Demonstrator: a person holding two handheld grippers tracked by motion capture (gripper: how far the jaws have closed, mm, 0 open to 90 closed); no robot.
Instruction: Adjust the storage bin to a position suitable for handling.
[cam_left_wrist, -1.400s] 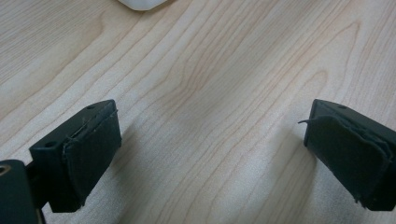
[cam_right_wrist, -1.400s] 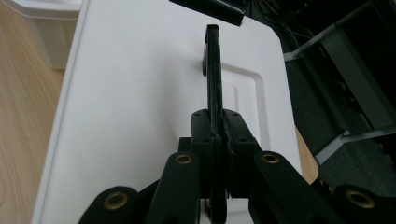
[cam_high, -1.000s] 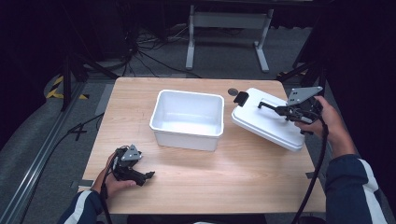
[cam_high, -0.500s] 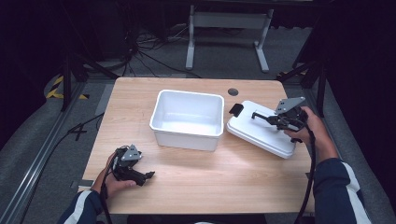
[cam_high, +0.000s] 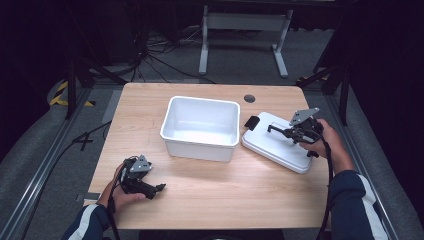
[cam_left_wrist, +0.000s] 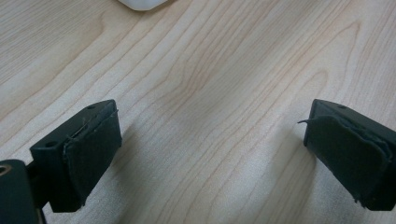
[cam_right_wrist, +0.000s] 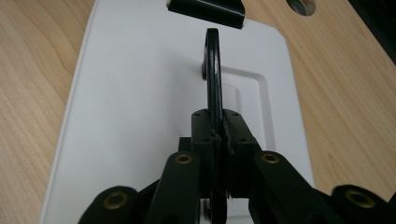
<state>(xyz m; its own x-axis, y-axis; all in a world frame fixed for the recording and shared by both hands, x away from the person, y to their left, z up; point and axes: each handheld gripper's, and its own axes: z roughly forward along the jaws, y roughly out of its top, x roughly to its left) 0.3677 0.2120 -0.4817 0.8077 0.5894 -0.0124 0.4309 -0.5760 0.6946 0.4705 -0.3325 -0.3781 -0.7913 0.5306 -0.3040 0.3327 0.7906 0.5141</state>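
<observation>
Moved: lid lowered with right gripper, now flat on table | Right gripper: jaws clamped on lid's upright black handle, lid directly beneath it, tub just beyond its tip | Left gripper: unmoved, jaws apart over bare wood, tub well ahead.

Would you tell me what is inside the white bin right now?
The bin looks empty: its white floor and far walls show bare. The strip of floor behind its near wall is hidden. Its lid lies beside it.
</observation>
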